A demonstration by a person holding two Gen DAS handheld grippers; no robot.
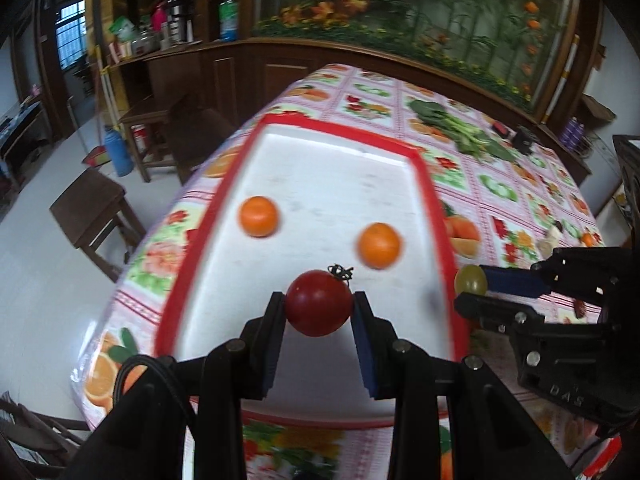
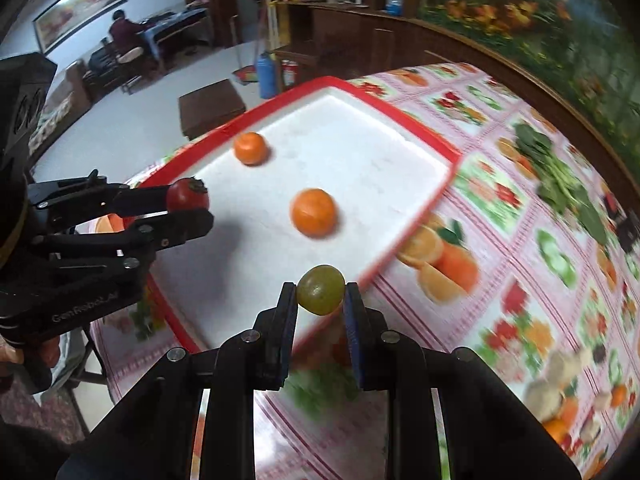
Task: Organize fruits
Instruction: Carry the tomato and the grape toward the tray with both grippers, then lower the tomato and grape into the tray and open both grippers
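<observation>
Currently clamped in left gripper (image 1: pixel 319 304): red tomato (image 1: pixel 319 303), jaws pressed against both sides, fruit held above near half of tray (image 1: pixel 280 124), stem pointing to 1 o'clock. Clamped in right gripper (image 2: pixel 320 295): green grape (image 2: pixel 321 289), jaws closed on both sides, held over tray rim at near right corner.

Markings: "DAS" embossed on right gripper body in left wrist view; "GenRobot.AI" printed on left gripper body in right wrist view, last letters partly blurred. No other legible text.

Tray: white floor, red rim, resting on tabletop (image 1: pixel 500 184) under fruit-print cloth. Two oranges on tray floor: far orange (image 1: pixel 258 216) at 11 o'clock from tomato, close to left rim; near orange (image 1: pixel 379 245) at 1 o'clock from tomato, well apart from far orange. In right wrist view, near orange (image 2: pixel 313 212) at 12 o'clock from grape, far orange (image 2: pixel 250 148) at 11 o'clock.

Open room: bare white floor across far half of tray and between the two oranges. Left tray rim close to tabletop edge. Leafy greens (image 1: pixel 452 128) on cloth at 2 o'clock beyond tray, well apart from rim. Wooden stools (image 1: pixel 92 216) on floor at 9 o'clock off tabletop edge.
</observation>
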